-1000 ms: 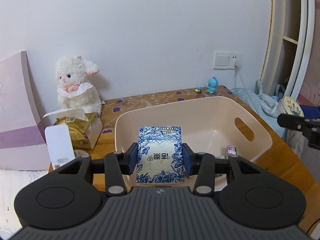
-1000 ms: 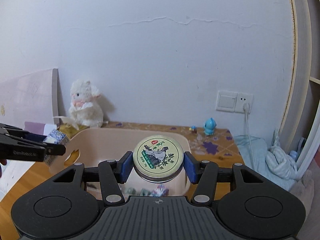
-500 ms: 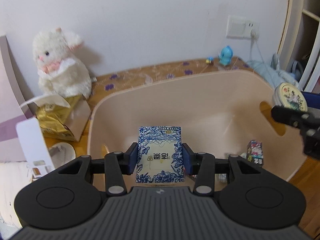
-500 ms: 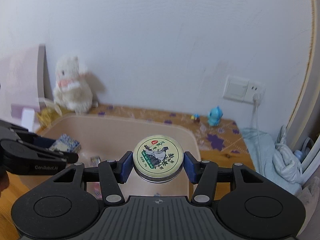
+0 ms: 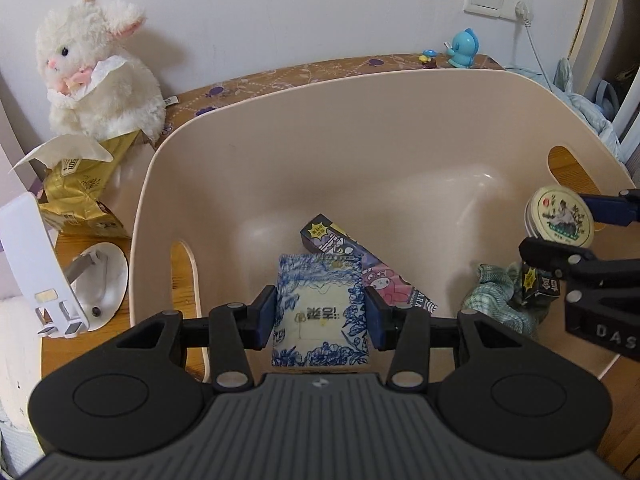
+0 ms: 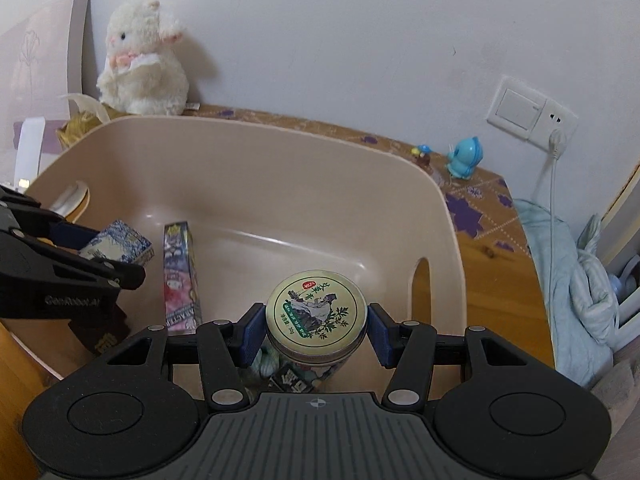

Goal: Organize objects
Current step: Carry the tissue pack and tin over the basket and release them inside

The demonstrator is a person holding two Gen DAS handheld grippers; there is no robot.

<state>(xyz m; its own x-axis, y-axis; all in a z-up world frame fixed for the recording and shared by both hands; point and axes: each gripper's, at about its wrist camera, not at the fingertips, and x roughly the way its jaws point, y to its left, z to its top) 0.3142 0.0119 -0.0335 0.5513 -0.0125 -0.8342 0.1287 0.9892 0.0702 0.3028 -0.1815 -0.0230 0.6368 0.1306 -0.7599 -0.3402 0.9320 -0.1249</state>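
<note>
My left gripper is shut on a blue-and-white patterned box and holds it inside the beige plastic basket, above its floor. My right gripper is shut on a round green-lidded tin, also held inside the basket near its right handle hole. The tin shows at the right of the left wrist view, and the box at the left of the right wrist view. A long purple-pink carton, a teal cloth and a small dark packet lie in the basket.
A white plush lamb and a gold tissue pack stand left of the basket, with a white phone stand in front. A blue figurine sits by the wall socket. Blue bedding lies at the right.
Both grippers have moved forward and down from above the table into the basket, each still holding its object. The basket's contents have come into view.
</note>
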